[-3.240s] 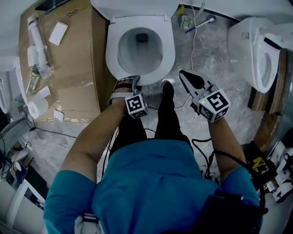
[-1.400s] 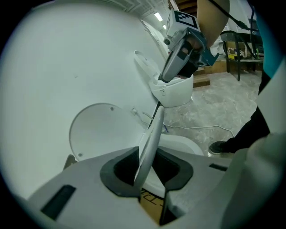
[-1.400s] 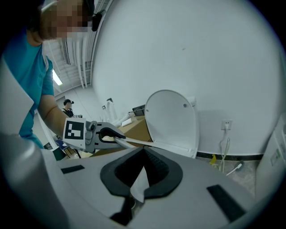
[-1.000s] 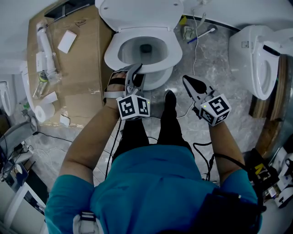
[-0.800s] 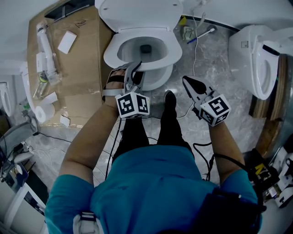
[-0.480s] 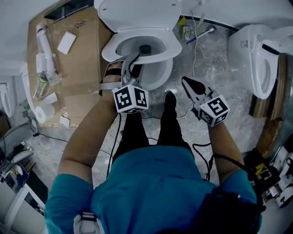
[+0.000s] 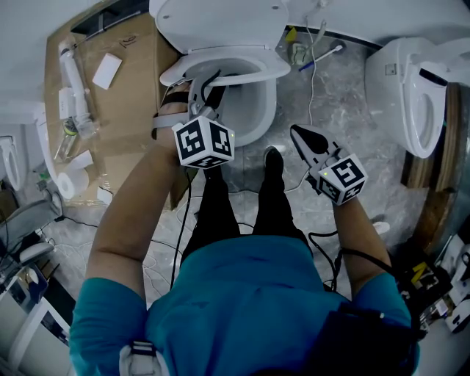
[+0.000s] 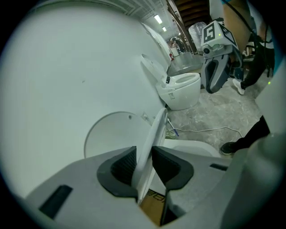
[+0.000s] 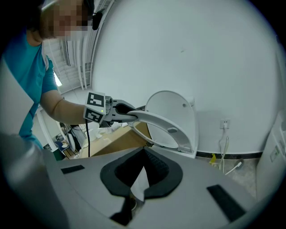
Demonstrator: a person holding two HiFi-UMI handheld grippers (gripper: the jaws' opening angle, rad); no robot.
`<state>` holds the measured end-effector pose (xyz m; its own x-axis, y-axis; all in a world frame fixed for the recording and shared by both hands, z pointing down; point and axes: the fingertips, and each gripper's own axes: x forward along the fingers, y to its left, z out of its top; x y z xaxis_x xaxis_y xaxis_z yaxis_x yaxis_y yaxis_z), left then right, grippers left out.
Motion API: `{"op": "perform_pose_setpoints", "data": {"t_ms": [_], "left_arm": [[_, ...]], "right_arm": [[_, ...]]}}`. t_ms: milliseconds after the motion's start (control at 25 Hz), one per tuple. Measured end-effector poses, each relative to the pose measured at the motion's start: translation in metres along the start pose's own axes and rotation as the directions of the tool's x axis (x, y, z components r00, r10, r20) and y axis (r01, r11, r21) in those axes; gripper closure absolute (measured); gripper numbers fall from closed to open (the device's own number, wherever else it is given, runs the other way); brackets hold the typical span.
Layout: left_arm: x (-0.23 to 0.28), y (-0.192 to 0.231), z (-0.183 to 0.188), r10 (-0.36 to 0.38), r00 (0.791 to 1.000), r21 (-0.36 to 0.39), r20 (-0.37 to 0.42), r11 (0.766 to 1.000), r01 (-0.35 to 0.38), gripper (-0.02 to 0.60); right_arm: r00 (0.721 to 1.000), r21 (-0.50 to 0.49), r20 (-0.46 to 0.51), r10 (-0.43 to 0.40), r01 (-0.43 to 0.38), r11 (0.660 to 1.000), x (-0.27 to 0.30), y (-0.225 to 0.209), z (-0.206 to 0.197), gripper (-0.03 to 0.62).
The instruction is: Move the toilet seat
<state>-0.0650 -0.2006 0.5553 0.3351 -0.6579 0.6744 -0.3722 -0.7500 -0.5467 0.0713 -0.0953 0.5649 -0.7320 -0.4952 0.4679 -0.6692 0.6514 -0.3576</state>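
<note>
I had the left gripper (image 8: pixel 144 164) pinching the front rim of the toilet seat (image 8: pixel 154 136), one of its fingers (image 8: pixel 123 166) on each face of the white plastic. The seat stood tilted, raised partway off the bowl (image 7: pixel 253 121), with the lid (image 7: pixel 220 22) upright behind it. My right gripper (image 7: pixel 299 134) hung over the floor (image 7: pixel 345 110) beside the bowl, fingers pressed together and empty.
</note>
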Motion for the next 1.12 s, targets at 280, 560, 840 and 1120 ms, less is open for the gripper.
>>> {"op": "perform_pose_setpoints", "data": {"t_ms": [280, 560, 840, 1120], "left_arm": [[0.007, 0.021, 0.005, 0.012, 1.000, 0.012, 0.010, 1.000, -0.012, 0.472], [0.015, 0.040, 0.010, 0.027, 1.000, 0.016, 0.017, 1.000, -0.027, 0.465], [0.023, 0.059, 0.014, 0.038, 0.999, 0.021, 0.027, 0.999, -0.038, 0.454], [0.034, 0.079, 0.019, 0.040, 0.998, 0.040, 0.054, 0.998, -0.042, 0.445]], "right_arm": [[1.000, 0.003, 0.004, -0.002, 0.002, 1.000, -0.001, 0.002, -0.001, 0.597], [1.000, 0.011, 0.007, -0.005, 0.005, 1.000, -0.001, -0.001, -0.002, 0.597], [1.000, 0.015, 0.010, -0.009, 0.009, 1.000, -0.001, -0.006, -0.003, 0.597], [1.000, 0.018, 0.016, -0.016, 0.015, 1.000, -0.001, -0.012, 0.000, 0.597]]}}
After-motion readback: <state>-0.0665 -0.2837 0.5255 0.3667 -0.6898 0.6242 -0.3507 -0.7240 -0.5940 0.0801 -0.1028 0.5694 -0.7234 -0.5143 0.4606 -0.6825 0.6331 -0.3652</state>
